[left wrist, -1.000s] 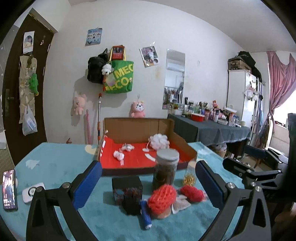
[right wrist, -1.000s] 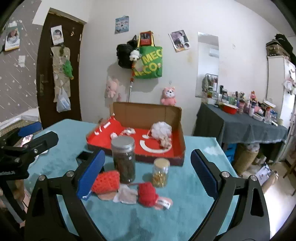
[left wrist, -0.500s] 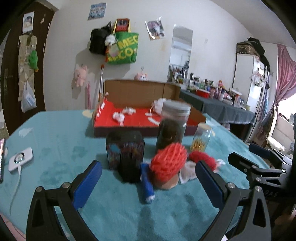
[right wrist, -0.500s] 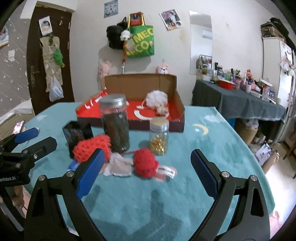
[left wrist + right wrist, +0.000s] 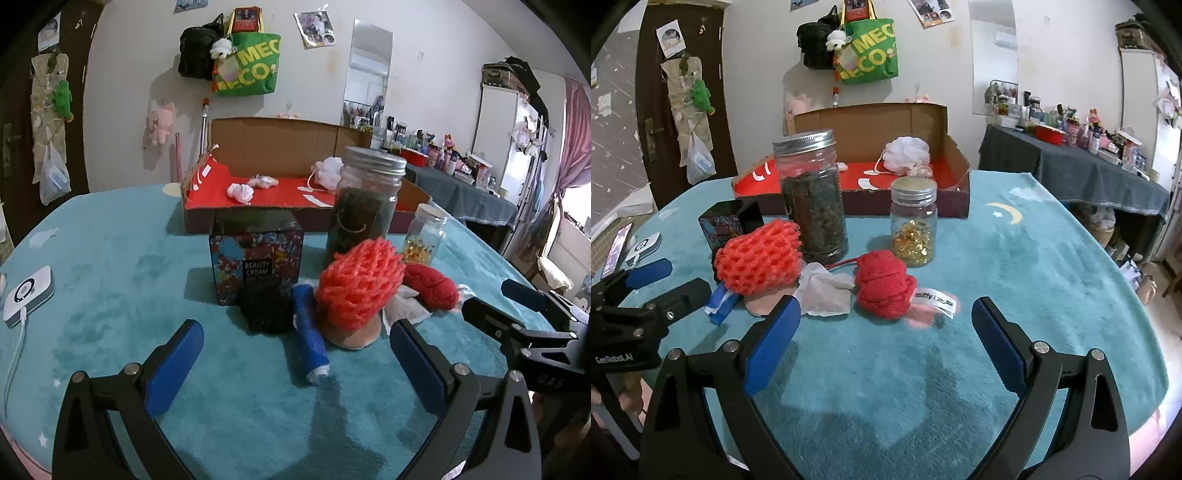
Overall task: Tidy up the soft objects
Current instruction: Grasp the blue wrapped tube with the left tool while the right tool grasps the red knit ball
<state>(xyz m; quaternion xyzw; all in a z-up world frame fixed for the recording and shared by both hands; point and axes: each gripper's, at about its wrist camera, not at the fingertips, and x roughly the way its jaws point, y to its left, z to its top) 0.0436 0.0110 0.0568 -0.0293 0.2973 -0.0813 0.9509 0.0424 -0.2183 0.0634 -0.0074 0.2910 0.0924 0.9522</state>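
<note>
left fingers [image 5: 295,363] spread, empty | right fingers [image 5: 886,332] spread, empty | red knit ball [image 5: 885,283] just ahead between them

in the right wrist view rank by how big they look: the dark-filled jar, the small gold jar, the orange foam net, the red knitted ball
1. dark-filled jar
2. orange foam net
3. red knitted ball and small gold jar: these look about alike; the ball lies nearer the camera, so I won't rank them.

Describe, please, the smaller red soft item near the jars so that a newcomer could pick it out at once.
Start at the open cardboard box with the red floor; in front of it stand two jars. Just in front of the small jar of gold bits lies a dark red knitted ball. Unlike the lighter orange-red foam net to its left, it is tightly knitted and has a white label.
</note>
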